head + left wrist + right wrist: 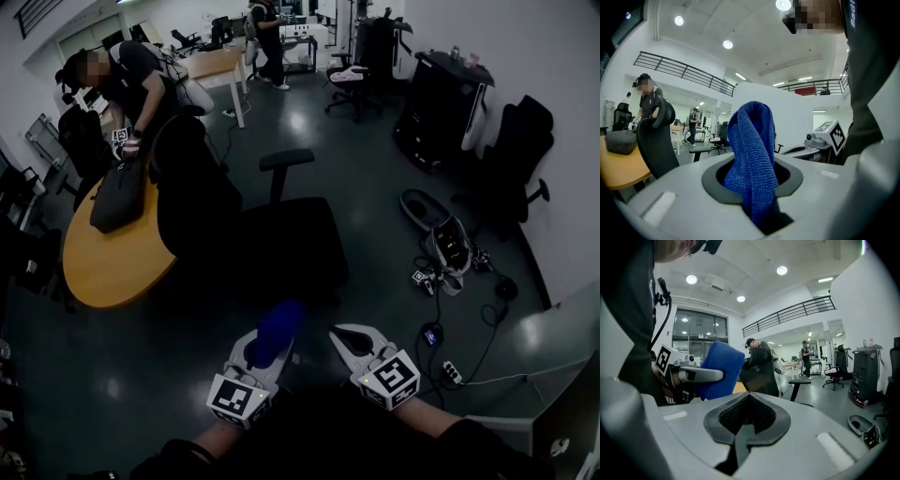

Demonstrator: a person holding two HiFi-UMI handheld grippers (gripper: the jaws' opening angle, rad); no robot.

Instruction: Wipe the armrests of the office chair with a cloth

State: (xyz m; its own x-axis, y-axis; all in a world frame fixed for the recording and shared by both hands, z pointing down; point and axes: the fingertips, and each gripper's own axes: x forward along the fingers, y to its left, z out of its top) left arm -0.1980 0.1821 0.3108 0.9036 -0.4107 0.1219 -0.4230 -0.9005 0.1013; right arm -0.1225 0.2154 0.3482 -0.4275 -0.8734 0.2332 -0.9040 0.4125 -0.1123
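Note:
A black office chair [253,225] stands ahead of me by the round table, one armrest [286,159] raised at its right side. My left gripper [255,352] is shut on a blue cloth [276,328], which stands up from its jaws [752,154]. Close to the right, my right gripper [349,345] is shut with nothing in it; its jaws meet on a narrow seam [743,427]. In the right gripper view the blue cloth [719,369] shows at the left, and the chair [759,371] and its armrest [799,380] lie beyond. Both grippers hang well short of the chair.
A round wooden table [103,253] with a dark bag [117,197] stands left of the chair, where a person [141,80] bends over it. Cables, a power strip [452,372] and gear [448,246] litter the floor at the right. More chairs and another person [267,37] are farther back.

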